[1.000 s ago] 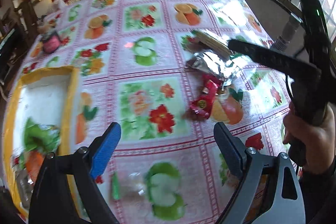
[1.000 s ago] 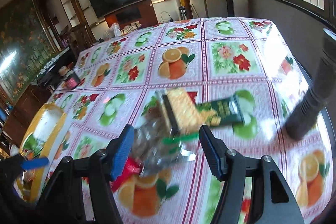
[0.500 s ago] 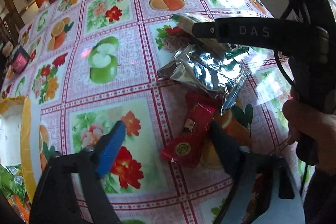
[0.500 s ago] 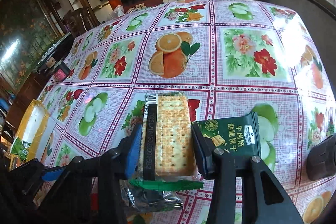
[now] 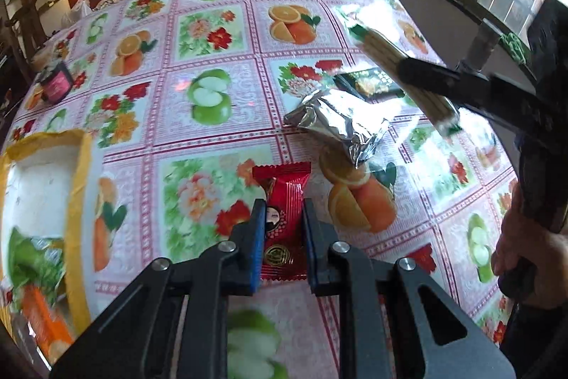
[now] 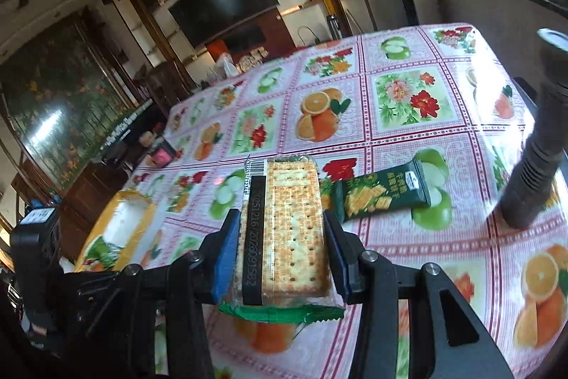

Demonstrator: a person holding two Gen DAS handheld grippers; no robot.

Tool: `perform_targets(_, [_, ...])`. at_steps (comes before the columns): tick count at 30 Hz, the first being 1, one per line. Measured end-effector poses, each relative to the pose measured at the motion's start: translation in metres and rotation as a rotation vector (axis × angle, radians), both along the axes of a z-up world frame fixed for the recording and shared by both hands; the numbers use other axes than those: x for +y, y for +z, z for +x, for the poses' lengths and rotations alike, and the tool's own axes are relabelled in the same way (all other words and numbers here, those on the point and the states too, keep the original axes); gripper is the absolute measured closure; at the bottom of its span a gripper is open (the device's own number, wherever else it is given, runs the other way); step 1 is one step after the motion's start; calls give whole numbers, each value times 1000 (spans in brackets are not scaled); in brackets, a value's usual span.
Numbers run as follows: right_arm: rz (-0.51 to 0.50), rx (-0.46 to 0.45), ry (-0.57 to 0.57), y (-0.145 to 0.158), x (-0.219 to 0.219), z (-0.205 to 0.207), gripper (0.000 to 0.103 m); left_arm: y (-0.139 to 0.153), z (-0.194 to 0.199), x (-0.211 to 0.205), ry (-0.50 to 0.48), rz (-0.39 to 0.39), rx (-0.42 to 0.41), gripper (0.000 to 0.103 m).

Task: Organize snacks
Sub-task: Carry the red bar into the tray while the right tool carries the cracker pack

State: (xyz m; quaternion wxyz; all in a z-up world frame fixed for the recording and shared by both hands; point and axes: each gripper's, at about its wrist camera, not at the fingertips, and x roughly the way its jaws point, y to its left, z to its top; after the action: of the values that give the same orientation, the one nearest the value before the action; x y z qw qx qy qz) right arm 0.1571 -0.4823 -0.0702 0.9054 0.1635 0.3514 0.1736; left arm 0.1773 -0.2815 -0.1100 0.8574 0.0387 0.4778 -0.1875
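L gripper [image 5: 283, 229] clamps the red pack [image 5: 284, 219] w/ thin side contact, held above the cloth; it could twist out en route to the box [image 5: 76, 201]. R gripper [image 6: 280, 254] grips the crackers [image 6: 289, 229] aloft; too hard a squeeze may crack them.

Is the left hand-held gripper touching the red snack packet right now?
Touching. In the left wrist view the left hand-held gripper has both blue pads pressed against the sides of the red snack packet, with no gap showing.
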Motion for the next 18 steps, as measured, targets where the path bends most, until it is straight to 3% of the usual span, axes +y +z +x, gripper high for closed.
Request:
perform_targets(2, [23,-15,11,3,6,-20,58,10,-13,10,18,-5,-16,82])
perform_targets(6, [59,-30,38,7,18,-49,58,22,-37,26,87,58,-70,82])
perform_targets(18, [64,-31,147,12,68,-83,58,41,-70,80,222,107,-153,82])
